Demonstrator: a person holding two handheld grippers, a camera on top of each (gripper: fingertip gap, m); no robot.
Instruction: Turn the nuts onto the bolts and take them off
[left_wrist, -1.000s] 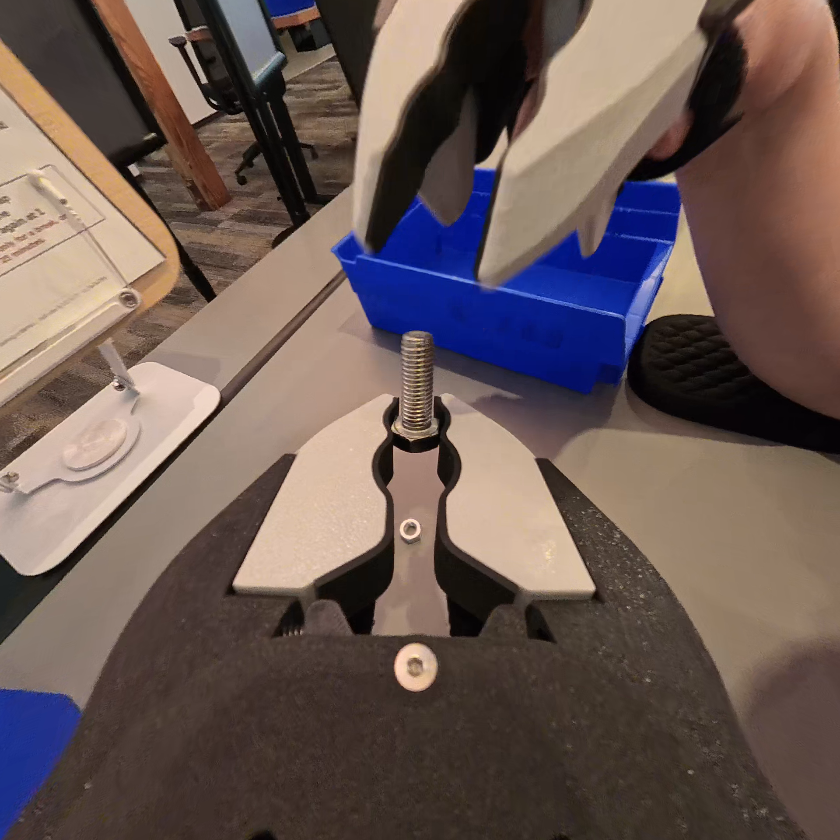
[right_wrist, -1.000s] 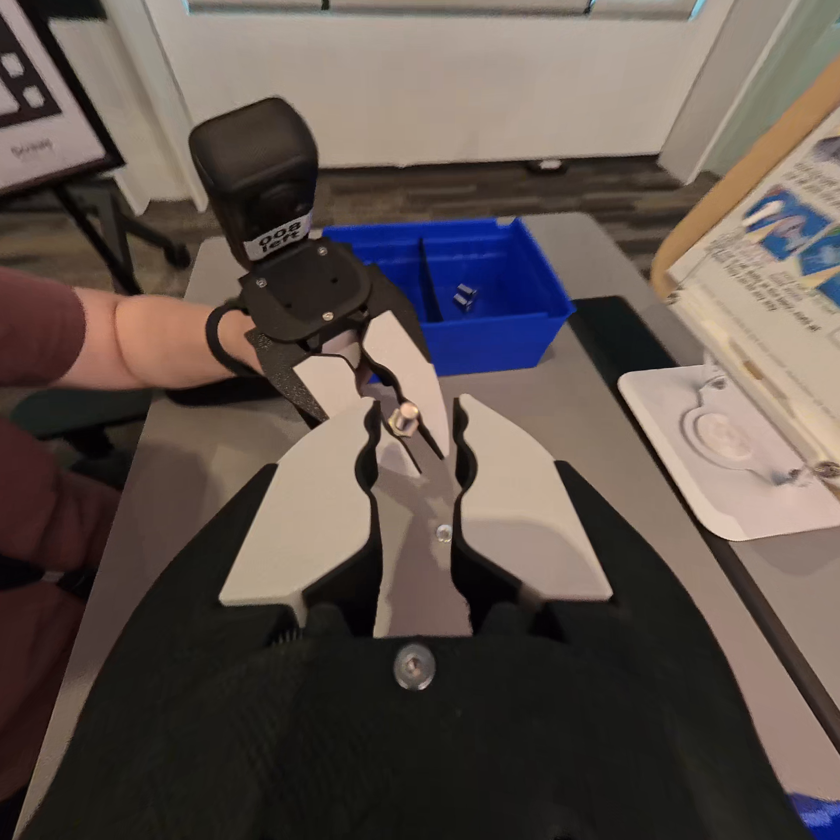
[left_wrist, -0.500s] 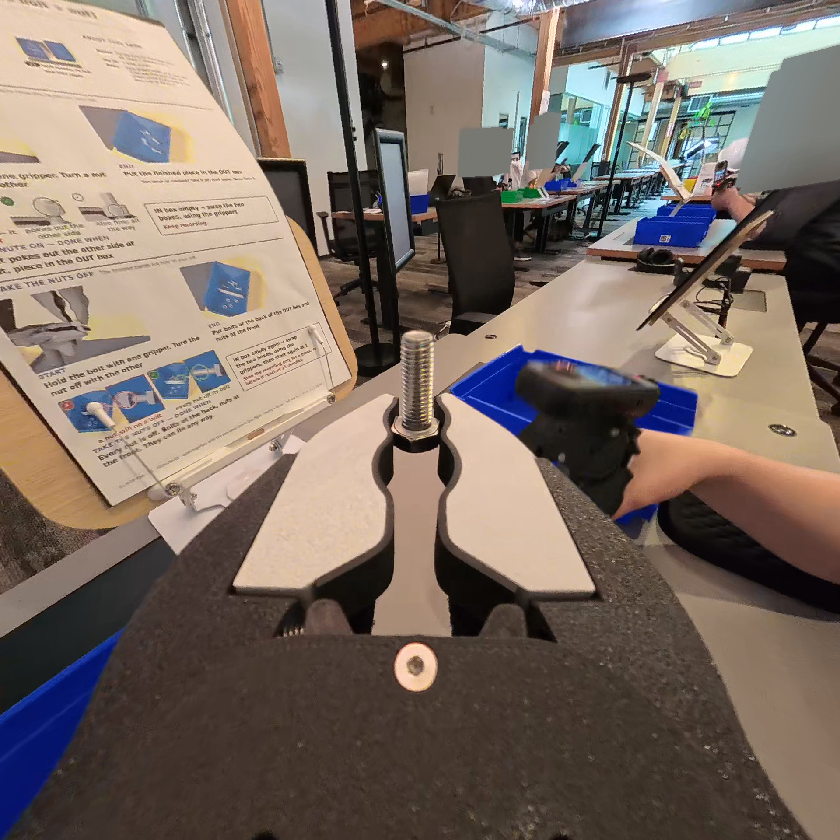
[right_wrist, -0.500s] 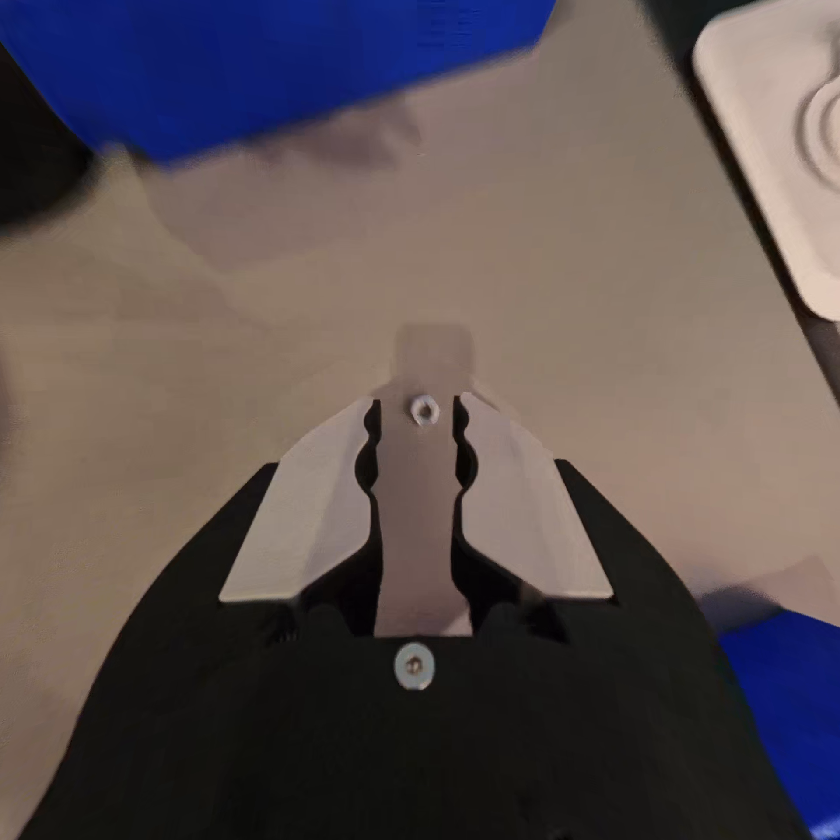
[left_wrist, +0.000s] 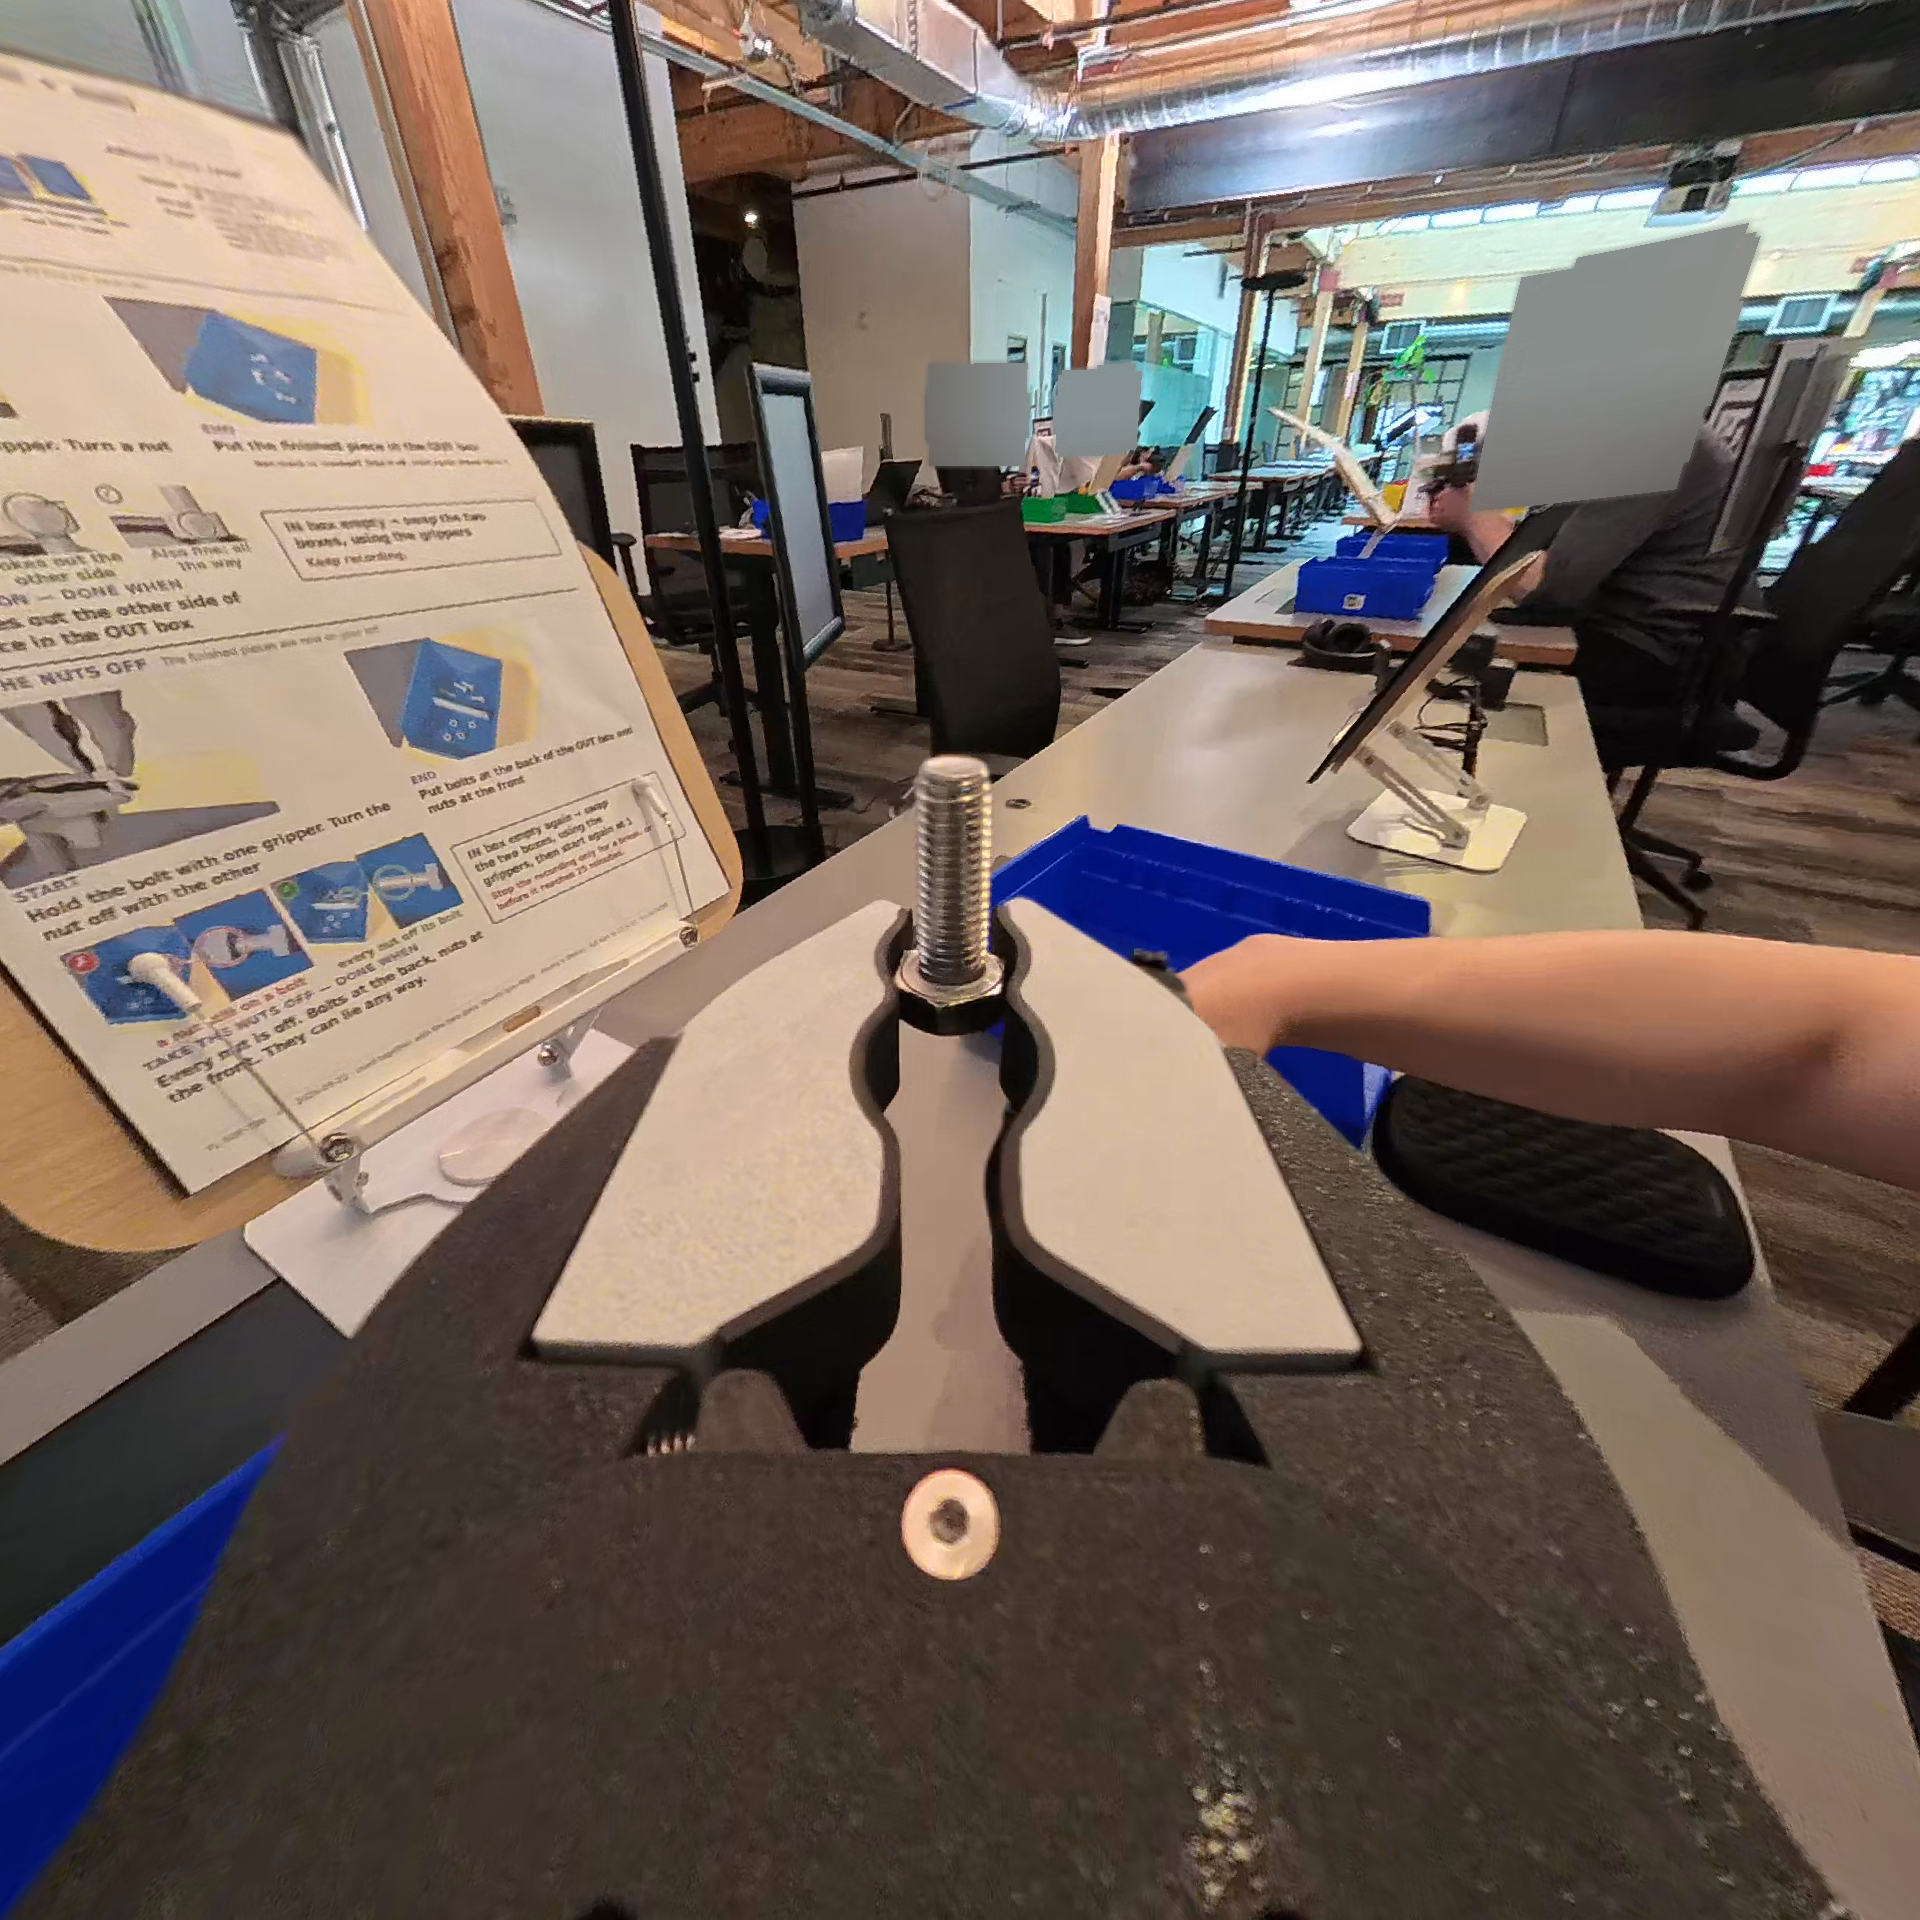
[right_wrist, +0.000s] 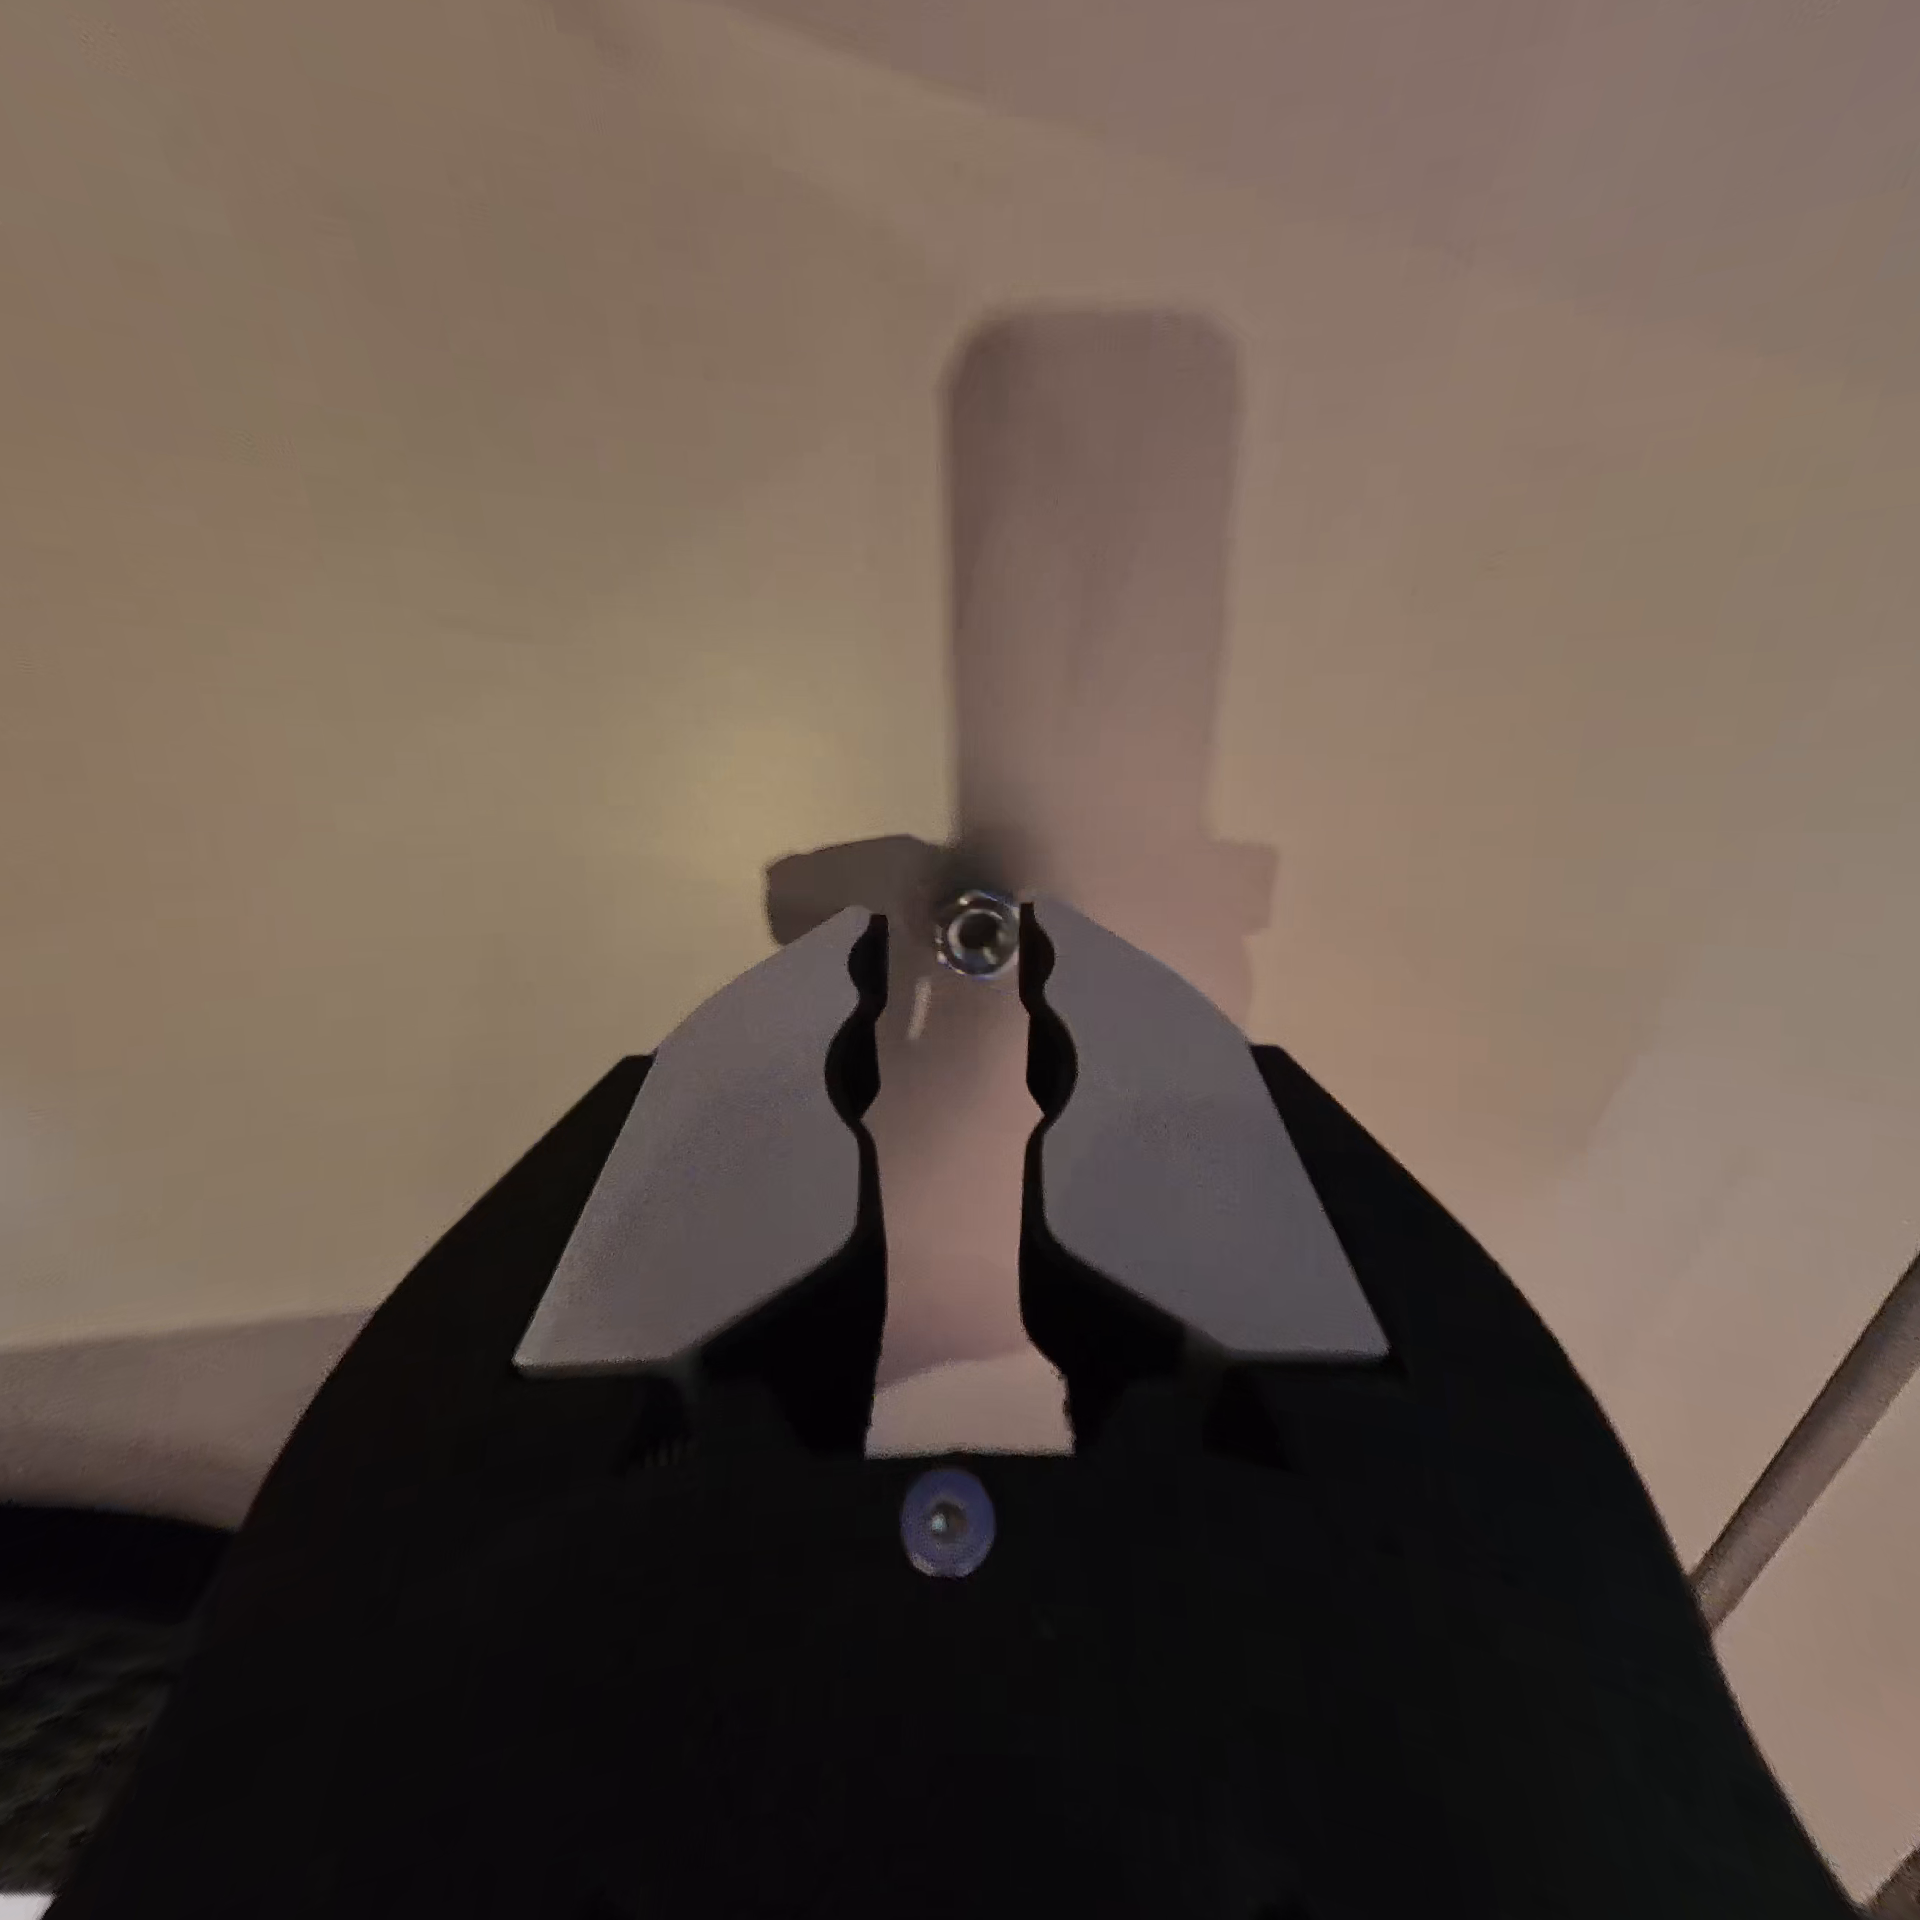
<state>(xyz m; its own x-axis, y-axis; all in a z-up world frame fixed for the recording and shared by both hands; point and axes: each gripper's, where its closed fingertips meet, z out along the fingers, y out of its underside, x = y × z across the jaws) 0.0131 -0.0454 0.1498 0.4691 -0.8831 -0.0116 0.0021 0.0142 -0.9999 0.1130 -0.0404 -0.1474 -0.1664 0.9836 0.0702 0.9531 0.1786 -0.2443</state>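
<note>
Lower than half a second ago, the right gripper (right_wrist: 954, 920) now frames the nut (right_wrist: 975, 938) at mid-frame, fingers apart. Centre frame, the left gripper (left_wrist: 951, 940) clamps the upright bolt (left_wrist: 952, 871).

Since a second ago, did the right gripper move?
Yes. The right gripper went down close to the table, and now its open fingers sit around the little nut lying there.

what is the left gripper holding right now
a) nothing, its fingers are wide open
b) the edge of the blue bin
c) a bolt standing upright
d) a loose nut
c: in the left wrist view the left gripper is shut on the bolt, gripping its head so the threaded shaft points straight up.
</note>
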